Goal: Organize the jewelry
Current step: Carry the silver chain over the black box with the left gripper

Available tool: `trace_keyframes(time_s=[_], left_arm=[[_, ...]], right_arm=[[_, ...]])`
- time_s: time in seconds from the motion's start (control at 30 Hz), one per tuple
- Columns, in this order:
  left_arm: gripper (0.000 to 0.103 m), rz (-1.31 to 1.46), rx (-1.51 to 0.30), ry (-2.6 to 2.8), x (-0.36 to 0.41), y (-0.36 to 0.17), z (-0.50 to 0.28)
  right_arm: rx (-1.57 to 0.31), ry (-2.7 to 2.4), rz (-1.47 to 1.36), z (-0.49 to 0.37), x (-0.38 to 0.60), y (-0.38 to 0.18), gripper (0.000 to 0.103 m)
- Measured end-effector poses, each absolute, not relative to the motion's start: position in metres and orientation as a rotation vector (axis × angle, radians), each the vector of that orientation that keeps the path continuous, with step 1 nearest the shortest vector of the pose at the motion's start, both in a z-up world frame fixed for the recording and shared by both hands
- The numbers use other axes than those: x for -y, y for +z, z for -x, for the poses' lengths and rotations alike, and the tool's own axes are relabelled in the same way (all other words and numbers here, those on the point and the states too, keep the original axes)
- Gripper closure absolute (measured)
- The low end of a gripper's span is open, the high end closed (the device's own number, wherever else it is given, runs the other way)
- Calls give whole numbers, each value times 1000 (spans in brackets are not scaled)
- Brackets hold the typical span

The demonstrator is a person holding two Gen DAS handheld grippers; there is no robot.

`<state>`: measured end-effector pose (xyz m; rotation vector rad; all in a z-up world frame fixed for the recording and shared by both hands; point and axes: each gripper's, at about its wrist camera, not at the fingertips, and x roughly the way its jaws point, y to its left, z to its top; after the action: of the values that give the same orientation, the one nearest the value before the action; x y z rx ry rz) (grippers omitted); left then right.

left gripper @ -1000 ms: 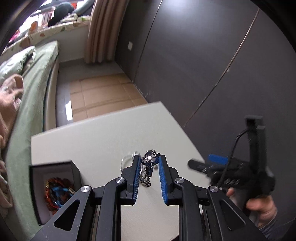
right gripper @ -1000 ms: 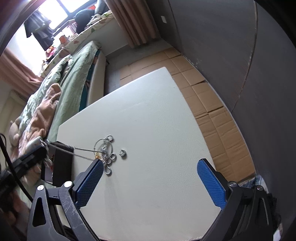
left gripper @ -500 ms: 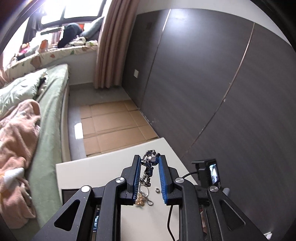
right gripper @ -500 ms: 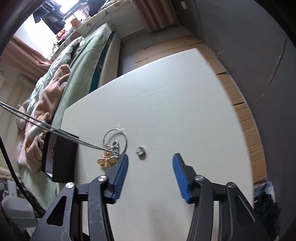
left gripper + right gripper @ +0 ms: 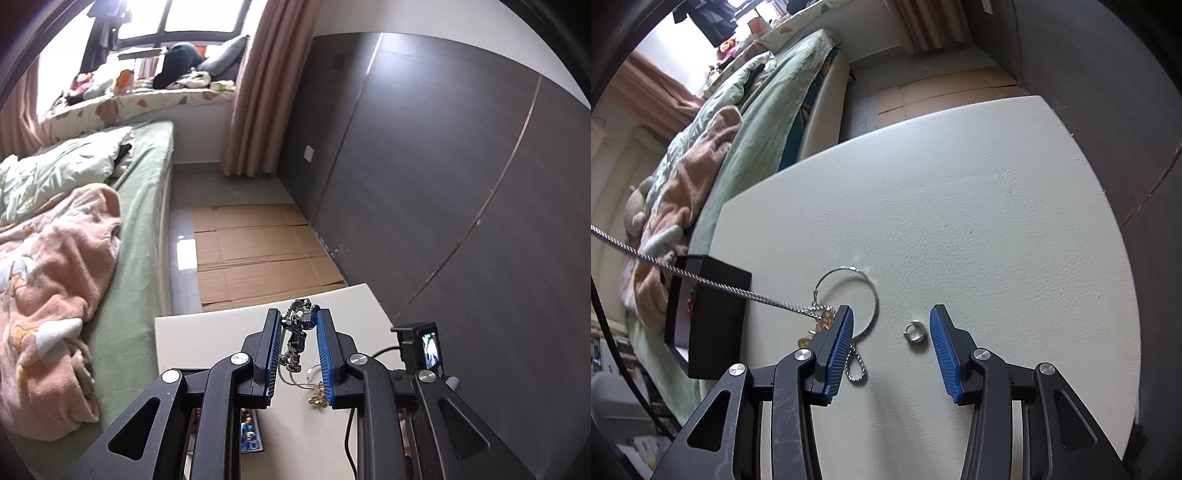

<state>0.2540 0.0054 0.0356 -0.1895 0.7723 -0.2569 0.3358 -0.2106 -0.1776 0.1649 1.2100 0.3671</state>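
My left gripper (image 5: 298, 314) is shut on a bunched silver chain (image 5: 297, 326) and holds it above the white table (image 5: 207, 339). In the right wrist view that chain (image 5: 713, 283) runs taut from the upper left down to a small pile with a gold piece (image 5: 825, 319) and a thin wire hoop (image 5: 849, 269). My right gripper (image 5: 892, 311) points down at the table, and its jaws are closing. A small silver ring (image 5: 914, 335) lies on the table between its fingers, and neither pad touches it. The left finger sits over the hoop's edge.
A black open jewelry box (image 5: 713, 306) stands at the table's left edge with colourful pieces inside (image 5: 247, 432). A bed with a green cover and a pink blanket (image 5: 701, 177) lies beyond it. A dark wall (image 5: 443, 184) runs along the right.
My left gripper has risen with the chain, drawing it taut. My right gripper has narrowed from wide open and moved down until the small ring lies between its fingers.
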Motion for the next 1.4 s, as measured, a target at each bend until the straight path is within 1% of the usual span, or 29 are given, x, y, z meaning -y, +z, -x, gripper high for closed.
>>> trace_keyframes(time_s=[0.03,0.3,0.37,0.43,0.47,0.57,0.67,0.73,0.77,0.8,0.93,1.0,1.03,1.13,1.4], left_arm=[[83,190,-776,-253,-7,34,-254],[83,229,-804,-226,-21,18,-259],[83,229,-812,-224,-21,14,-260],[83,224,-814,-220,-22,13,-263],[83,225,-814,-218,-23,13,-264],[83,235,-813,-222,-24,16,-267],[83,231,-795,-228,-24,27,-268],[83,229,-779,-236,-23,37,-267],[83,229,-771,-241,-21,42,-266],[83,228,-766,-245,-21,46,-265],[83,210,-735,-264,-12,68,-262],[83,196,-721,-271,-7,77,-260],[83,188,-712,-274,-4,83,-258],[83,168,-690,-279,2,98,-255],[83,137,-628,-250,-3,136,-242]], right_arm=[[-1210,367,-165,-336,211,-178,62],[-1239,417,-189,-325,214,-180,66],[-1237,415,-184,-325,214,-180,69],[-1227,384,-134,-325,211,-180,77],[-1227,384,-134,-325,211,-180,78],[-1216,363,-58,-324,203,-178,78],[-1192,311,89,-319,184,-177,79],[-1187,301,114,-318,180,-177,80],[-1177,276,161,-316,176,-177,83],[-1171,263,184,-316,174,-177,88],[-1172,279,170,-316,177,-176,89],[-1183,307,78,-317,191,-173,89],[-1183,307,78,-317,191,-173,89],[-1146,353,-16,-312,203,-155,89],[-1065,438,-125,-297,207,-123,89]])
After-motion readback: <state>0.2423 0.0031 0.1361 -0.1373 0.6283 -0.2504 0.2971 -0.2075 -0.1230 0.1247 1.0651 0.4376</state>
